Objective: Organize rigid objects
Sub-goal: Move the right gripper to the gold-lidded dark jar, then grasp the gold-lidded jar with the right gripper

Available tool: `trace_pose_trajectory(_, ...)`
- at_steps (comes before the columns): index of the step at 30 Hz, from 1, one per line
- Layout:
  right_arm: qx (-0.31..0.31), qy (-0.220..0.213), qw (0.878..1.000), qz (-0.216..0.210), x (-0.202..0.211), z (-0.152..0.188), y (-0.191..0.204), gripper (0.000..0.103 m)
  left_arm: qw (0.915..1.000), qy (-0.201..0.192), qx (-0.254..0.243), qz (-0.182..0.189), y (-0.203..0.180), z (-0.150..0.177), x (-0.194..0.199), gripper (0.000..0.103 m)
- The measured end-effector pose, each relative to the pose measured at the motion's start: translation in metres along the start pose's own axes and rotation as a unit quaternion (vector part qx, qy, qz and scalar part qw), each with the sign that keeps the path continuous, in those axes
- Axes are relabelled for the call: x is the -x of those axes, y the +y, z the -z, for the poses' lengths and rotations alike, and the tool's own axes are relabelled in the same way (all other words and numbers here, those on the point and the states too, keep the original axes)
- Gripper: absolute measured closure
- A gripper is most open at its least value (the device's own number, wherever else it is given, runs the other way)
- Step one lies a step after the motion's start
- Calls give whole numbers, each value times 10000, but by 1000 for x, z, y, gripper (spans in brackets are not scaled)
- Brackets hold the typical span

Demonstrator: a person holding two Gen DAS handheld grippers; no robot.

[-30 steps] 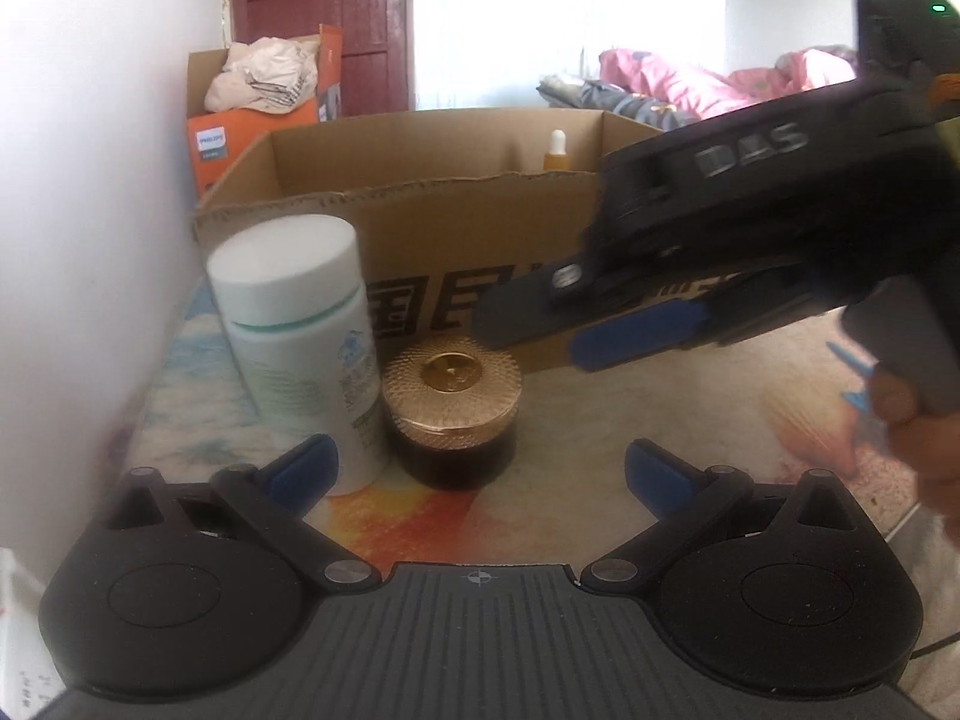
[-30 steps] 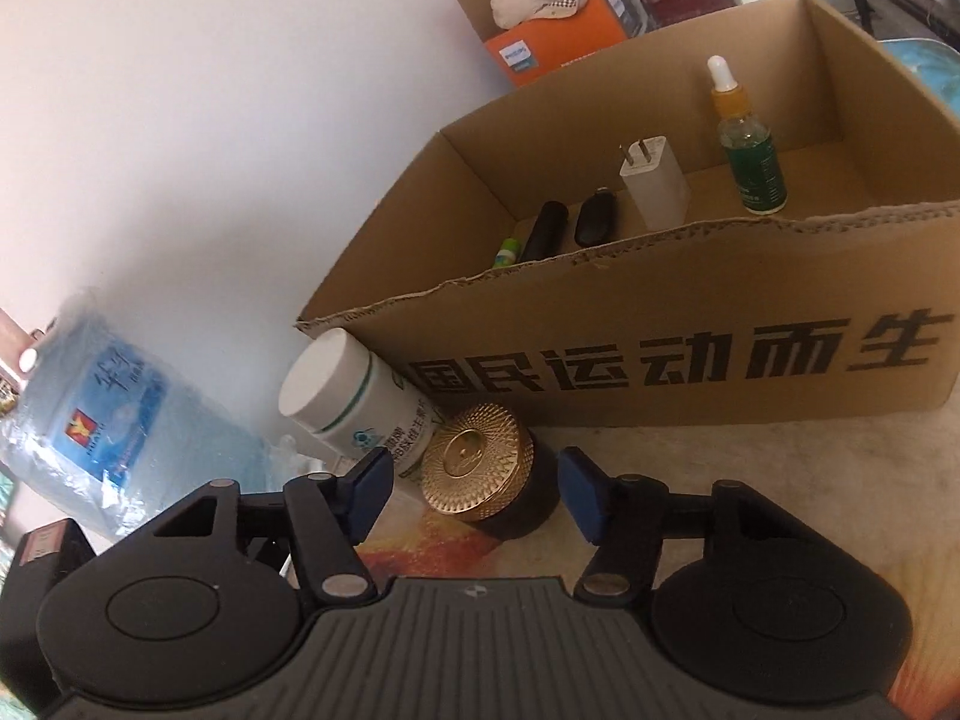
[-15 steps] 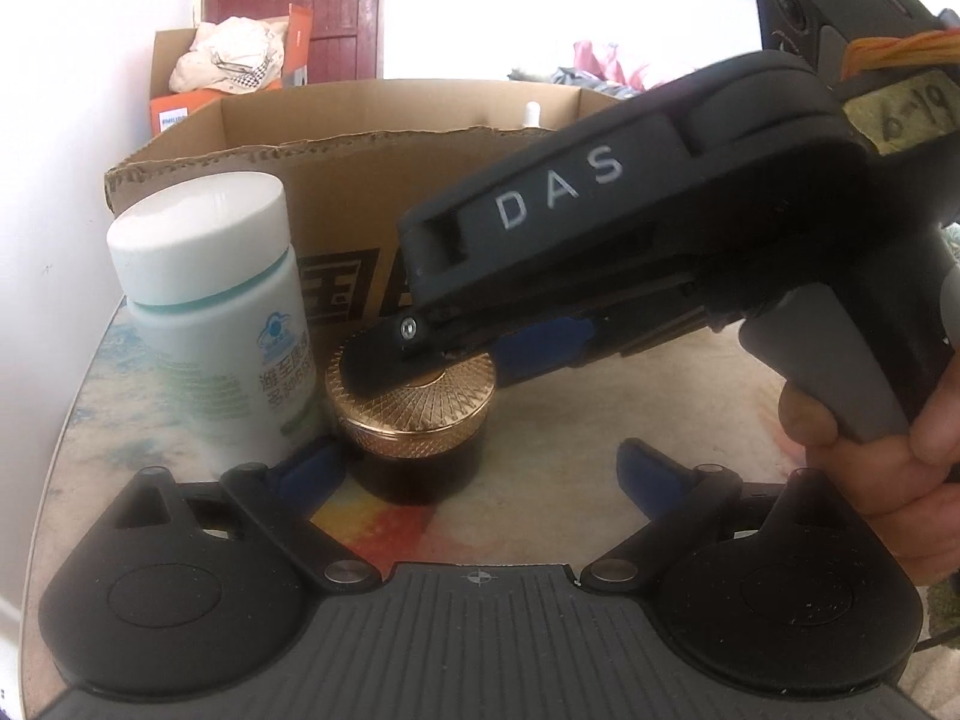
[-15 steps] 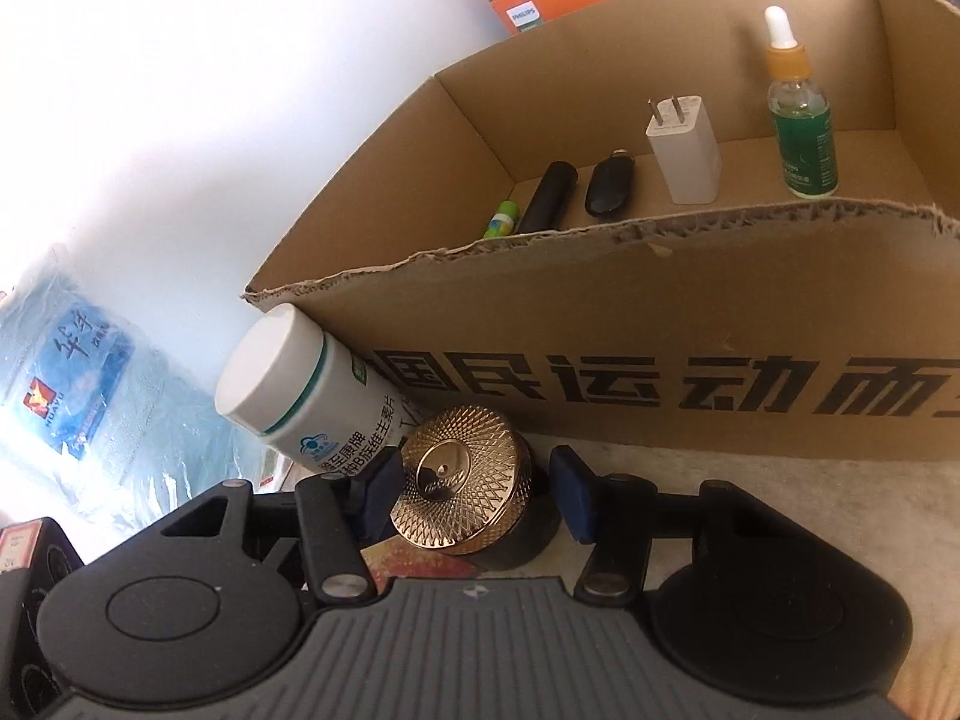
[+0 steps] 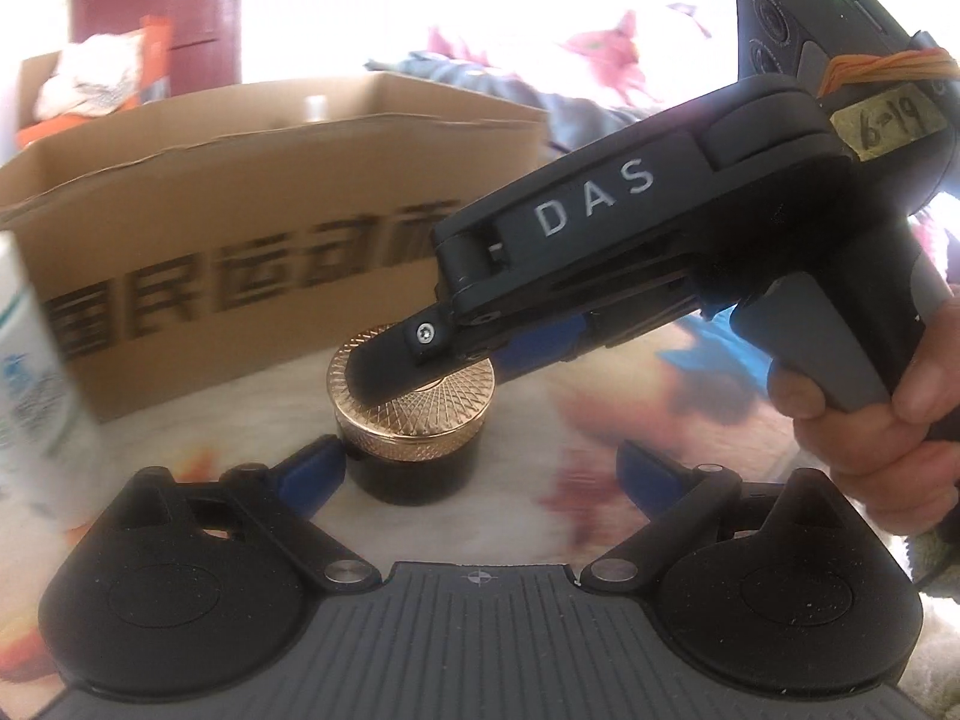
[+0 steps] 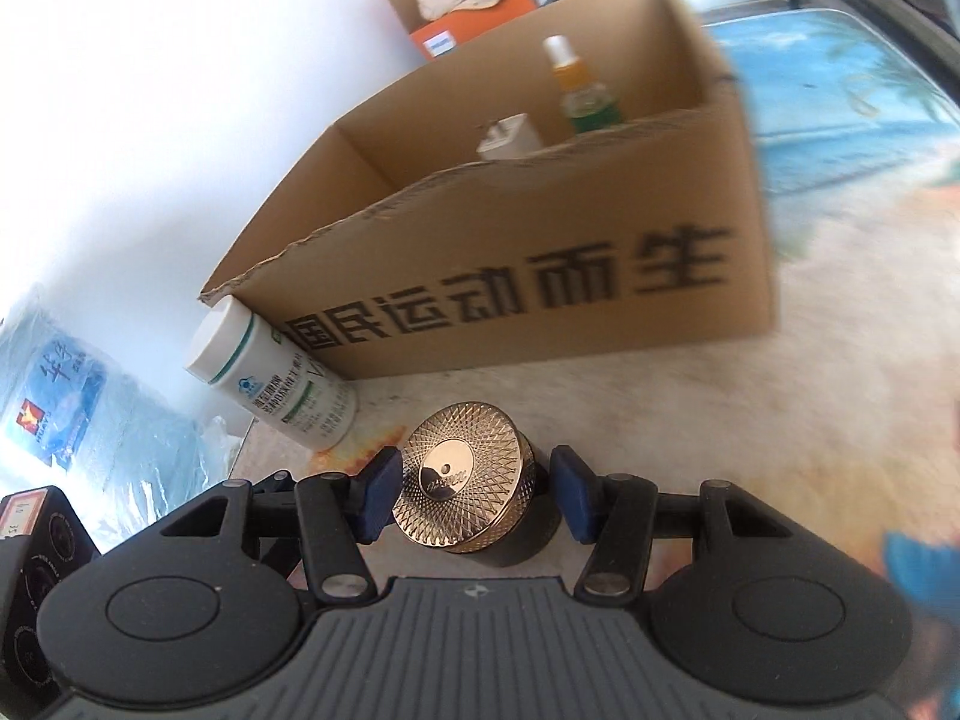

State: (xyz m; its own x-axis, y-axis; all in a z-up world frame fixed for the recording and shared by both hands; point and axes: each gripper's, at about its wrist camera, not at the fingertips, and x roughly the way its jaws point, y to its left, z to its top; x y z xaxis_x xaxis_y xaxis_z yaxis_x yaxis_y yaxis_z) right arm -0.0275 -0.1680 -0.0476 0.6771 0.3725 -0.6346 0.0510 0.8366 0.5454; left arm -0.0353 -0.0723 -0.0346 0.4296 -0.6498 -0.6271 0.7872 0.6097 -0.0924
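A big cardboard box (image 6: 540, 276) is sitting on the worktop (image 6: 780, 420), at 12 o'clock from the jar (image 5: 420, 414). Inside the box a dropper bottle (image 6: 579, 90) with green stuff and a white plug (image 6: 510, 138) are standing. A white bottle (image 6: 270, 378) is standing at 10 o'clock from the jar, right by the box corner. A blue pack of water (image 6: 78, 396) is lying past the worktop edge at 9 o'clock. An orange box (image 6: 474, 18) with a cloth on it is sitting far behind.

The jar is dark with a shiny gold lid. It is standing upright on the worktop, just in front of the box.

The right tongs (image 6: 477, 486) are reaching around the jar, one finger on each side. They are partly spread and have just been closing a little. The finger at 9 o'clock is right against the lid. The finger at 3 o'clock is not touching yet, so nothing is being squeezed. A hand (image 5: 888, 438) is holding their handle.

The left tongs (image 5: 480, 468) are spread very wide, though they have just been closing a bit. They are holding nothing. Their finger at 9 o'clock is just beside the jar.
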Motion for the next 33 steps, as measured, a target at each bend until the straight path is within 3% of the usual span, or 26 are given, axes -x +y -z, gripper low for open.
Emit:
trace_pose_trajectory(1,-121,-42,9999,-29,6,3,-6,45,10000,-6,-82,8,-5,1,-1,5)
trace_pose_trajectory(4,-450,-211,9987,-102,16,5,-23,29,9996,-17,-257,-148,-14,3,-3,3)
trace_pose_trajectory(9,-1002,-362,9939,-290,20,8,-51,13,9990,100,-312,-319,-19,16,-8,0)
trace_pose_trajectory(14,-1279,-461,9873,-821,20,10,-65,0,9990,62,-304,-324,-9,15,-11,0)
trace_pose_trajectory(31,-1090,-472,9880,-988,22,15,-64,0,9989,33,-238,-405,14,15,-3,0)
trace_pose_trajectory(33,-909,-417,9912,-867,23,14,-57,2,9988,59,-260,-412,13,13,-1,6)
